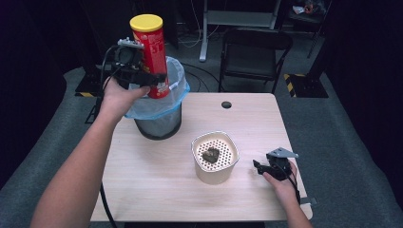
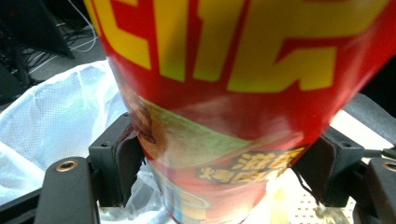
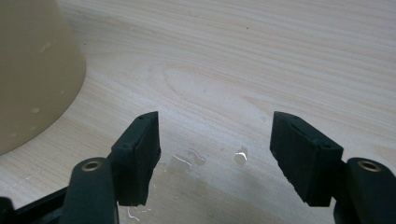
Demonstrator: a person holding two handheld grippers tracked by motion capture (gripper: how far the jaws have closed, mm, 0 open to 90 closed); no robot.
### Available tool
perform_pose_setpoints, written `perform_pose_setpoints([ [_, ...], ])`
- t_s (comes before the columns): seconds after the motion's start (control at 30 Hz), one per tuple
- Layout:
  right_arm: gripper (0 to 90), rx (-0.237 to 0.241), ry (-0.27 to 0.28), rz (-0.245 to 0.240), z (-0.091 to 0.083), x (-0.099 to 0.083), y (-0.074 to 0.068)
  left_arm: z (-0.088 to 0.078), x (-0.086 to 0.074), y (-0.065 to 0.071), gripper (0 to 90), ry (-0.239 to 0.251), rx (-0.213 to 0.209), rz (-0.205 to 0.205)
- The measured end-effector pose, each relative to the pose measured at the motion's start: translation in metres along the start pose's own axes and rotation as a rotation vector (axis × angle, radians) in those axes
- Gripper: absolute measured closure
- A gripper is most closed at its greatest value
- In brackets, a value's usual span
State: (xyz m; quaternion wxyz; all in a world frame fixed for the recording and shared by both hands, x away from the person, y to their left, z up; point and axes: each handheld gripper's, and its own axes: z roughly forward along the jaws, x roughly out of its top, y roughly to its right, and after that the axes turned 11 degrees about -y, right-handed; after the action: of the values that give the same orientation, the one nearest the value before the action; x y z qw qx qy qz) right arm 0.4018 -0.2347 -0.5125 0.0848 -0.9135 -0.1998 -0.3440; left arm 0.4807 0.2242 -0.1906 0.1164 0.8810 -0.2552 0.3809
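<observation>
So the table (image 1: 157,190) is light wood, and on its far left side sits a mesh bin (image 1: 159,124) lined with a pale blue bag (image 1: 177,90). The chip can (image 1: 153,54) is red with a yellow lid, held upright over the bin's mouth with its bottom end at about the rim. The left gripper (image 1: 151,79) has its fingers (image 2: 122,158) clamped on the lower part of the can, one pad each side. Nearer the middle of the table there's a cream pot (image 1: 215,158) with a perforated insert and a dark lump (image 1: 210,155) sitting in it. The right gripper (image 1: 259,167) rests low on the table just right of that pot, fingers (image 3: 139,154) about half open with nothing between them, and in its own view there are a few drops of water (image 3: 187,161) on the wood. My read: the can is going in the bin. To do it cleanly I'd centre it over the opening, keep it clear of the bag's folded edge so it doesn't drag the liner in, lower a bit more, then let go. As for writing, the can has big yellow block letters on the red that I can't make out, plus a strip of yellow Chinese characters lower down, too blurry for me to read.
</observation>
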Motion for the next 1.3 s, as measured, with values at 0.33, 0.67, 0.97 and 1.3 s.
perform_pose_setpoints([
  [0.33,32.9,0.004,-0.005,0.0,0.001,0.0,0.0,0.018,0.008,-0.021,23.6,0.014,0.084,-0.084],
  [0.67,32.9,0.008,-0.004,-0.003,0.001,0.0,0.0,0.036,0.004,-0.04,23.5,0.006,0.131,-0.124],
  [0.97,32.8,0.011,-0.007,-0.001,0.001,0.0,-0.001,0.048,-0.002,-0.056,23.5,-0.006,0.139,-0.174],
  [1.3,32.4,0.009,-0.007,-0.003,0.002,0.0,-0.002,0.06,-0.011,-0.069,23.4,-0.04,0.154,-0.22],
])
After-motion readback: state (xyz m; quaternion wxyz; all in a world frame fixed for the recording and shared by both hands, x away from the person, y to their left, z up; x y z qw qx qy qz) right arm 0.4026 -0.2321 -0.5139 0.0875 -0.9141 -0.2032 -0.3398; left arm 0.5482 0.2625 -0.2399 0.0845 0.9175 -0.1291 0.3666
